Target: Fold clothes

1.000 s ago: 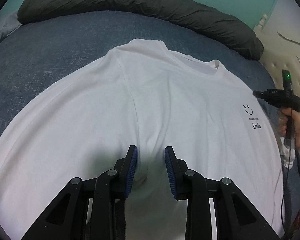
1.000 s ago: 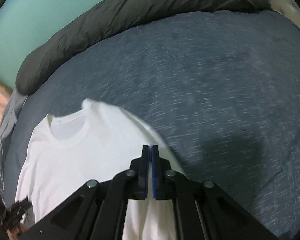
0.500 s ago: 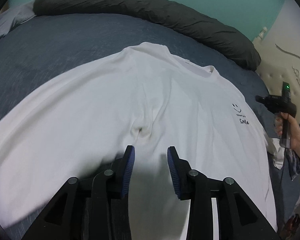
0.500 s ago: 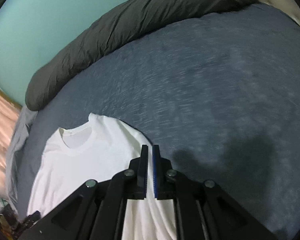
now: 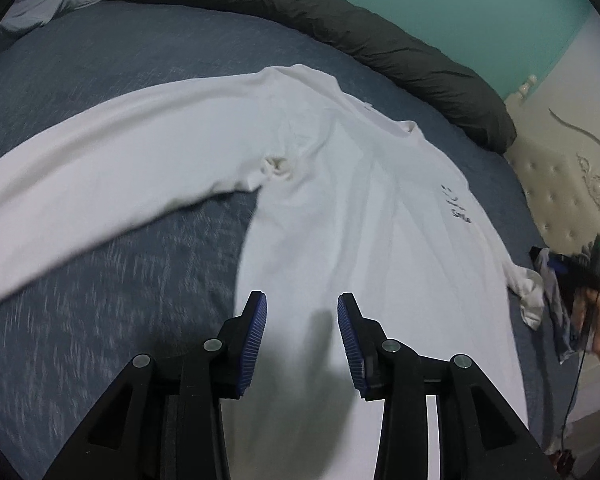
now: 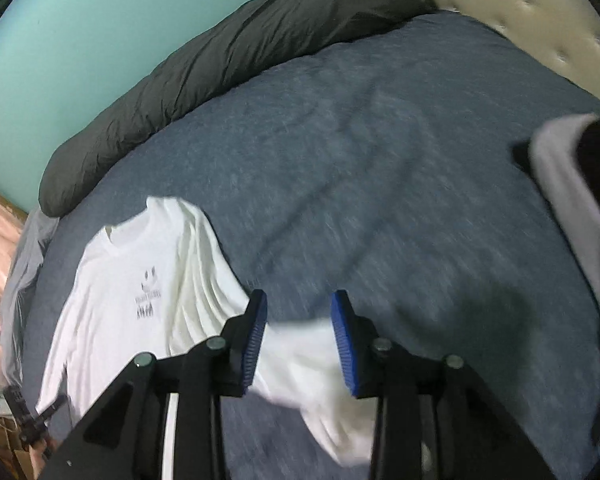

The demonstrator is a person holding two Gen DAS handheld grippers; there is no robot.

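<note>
A white T-shirt [image 5: 340, 200] with a small black smiley print lies spread on the blue bedspread [image 5: 100, 300]. One long sleeve [image 5: 100, 160] stretches away to the left. My left gripper [image 5: 302, 312] hovers open over the shirt's body, with nothing between its pads. In the right wrist view the shirt [image 6: 140, 280] lies at the left, and its other sleeve [image 6: 300, 352] runs below my right gripper [image 6: 299, 312]. That gripper's jaws are opening, and the pads stand clear of the blurred sleeve. A hand holds the right gripper [image 5: 580, 276] at the bed's right edge.
A dark grey rolled duvet [image 5: 340, 12] lies along the far side of the bed against a teal wall. A cream tufted headboard [image 5: 560, 168] stands at the right. Some loose cloth [image 5: 556, 320] lies by the right edge. A pale garment [image 6: 572, 208] hangs at the right.
The right gripper opened, let go of the sleeve and swung right. The left gripper drew back from the armpit crease, opened slightly wider, and bedspread now shows between sleeve and body.
</note>
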